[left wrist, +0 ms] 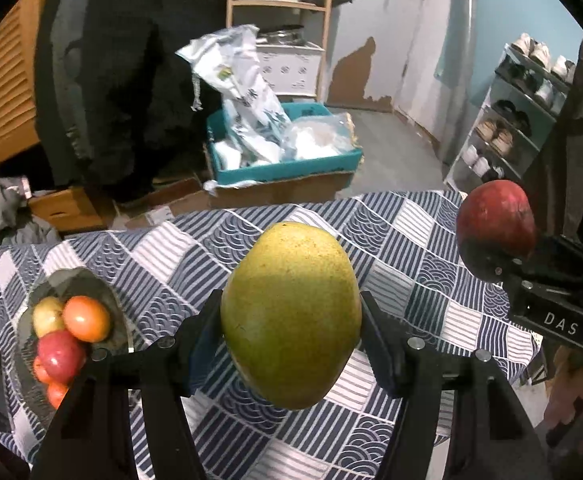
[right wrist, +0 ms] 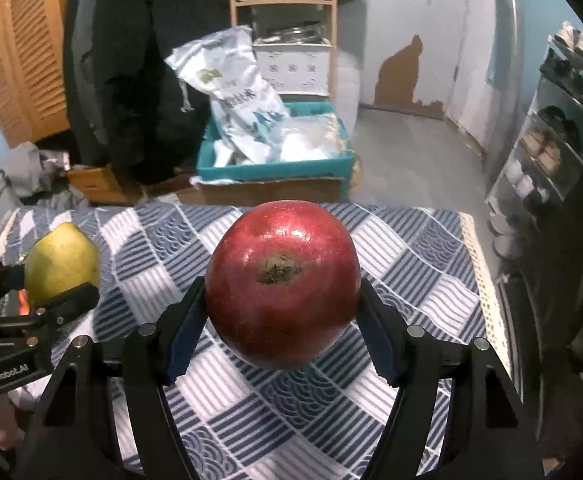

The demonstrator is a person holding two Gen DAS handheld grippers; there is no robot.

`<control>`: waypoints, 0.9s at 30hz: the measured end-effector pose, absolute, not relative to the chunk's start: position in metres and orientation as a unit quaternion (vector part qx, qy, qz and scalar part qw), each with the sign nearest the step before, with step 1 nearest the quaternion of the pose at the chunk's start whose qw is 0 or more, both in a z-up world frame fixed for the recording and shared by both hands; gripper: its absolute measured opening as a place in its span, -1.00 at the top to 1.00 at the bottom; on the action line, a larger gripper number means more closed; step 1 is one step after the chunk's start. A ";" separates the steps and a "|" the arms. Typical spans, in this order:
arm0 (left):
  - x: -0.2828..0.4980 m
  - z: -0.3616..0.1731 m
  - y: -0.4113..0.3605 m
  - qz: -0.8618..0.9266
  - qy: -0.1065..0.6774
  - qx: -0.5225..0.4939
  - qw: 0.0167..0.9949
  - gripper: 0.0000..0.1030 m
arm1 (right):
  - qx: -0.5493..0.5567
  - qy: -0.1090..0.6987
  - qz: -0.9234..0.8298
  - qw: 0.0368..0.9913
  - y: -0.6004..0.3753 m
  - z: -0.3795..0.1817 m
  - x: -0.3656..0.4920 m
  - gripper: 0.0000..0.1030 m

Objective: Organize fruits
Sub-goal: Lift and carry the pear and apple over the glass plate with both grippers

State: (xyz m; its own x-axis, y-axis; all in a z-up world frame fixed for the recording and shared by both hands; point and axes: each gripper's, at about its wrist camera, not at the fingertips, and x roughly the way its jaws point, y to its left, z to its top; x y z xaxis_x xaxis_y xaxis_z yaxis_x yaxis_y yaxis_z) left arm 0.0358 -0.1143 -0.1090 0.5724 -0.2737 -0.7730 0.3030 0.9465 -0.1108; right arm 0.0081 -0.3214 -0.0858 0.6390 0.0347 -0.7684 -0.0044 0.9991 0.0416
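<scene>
The left hand-held gripper (left wrist: 291, 320) pinches a green mango (left wrist: 291, 312) between its two fingers, holding it clear above the surface (left wrist: 391, 240), which wears a blue-and-white patterned cloth. Low to that gripper's left, a bowl (left wrist: 103, 284) sits on the surface holding several fruits: a red apple (left wrist: 60, 354), an orange-red one (left wrist: 86, 319) and a yellowish one (left wrist: 47, 314) touching each other, with what may be two more small orange fruits beneath, partly hidden by the gripper's finger. To its right, the right hand-held gripper (right wrist: 281, 304) clamps a red apple-like fruit (right wrist: 282, 284), calyx end facing the camera, also lifted off the surface. From the right wrist view, the mango shows off to the left, near the surface's far left edge. Beyond both grippers, a teal crate (left wrist: 291, 168) of bags stands on the floor.
</scene>
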 end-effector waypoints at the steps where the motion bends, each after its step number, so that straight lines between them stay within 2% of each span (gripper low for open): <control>1: 0.035 -0.107 -0.110 -0.160 0.431 0.016 0.888 -0.29 | 0.020 0.422 0.017 0.906 -0.316 -0.083 0.009 -0.40; 27: 0.031 -0.109 0.038 -0.056 0.434 -0.055 0.898 -0.29 | -0.027 0.423 0.112 0.899 -0.187 -0.078 0.037 -0.40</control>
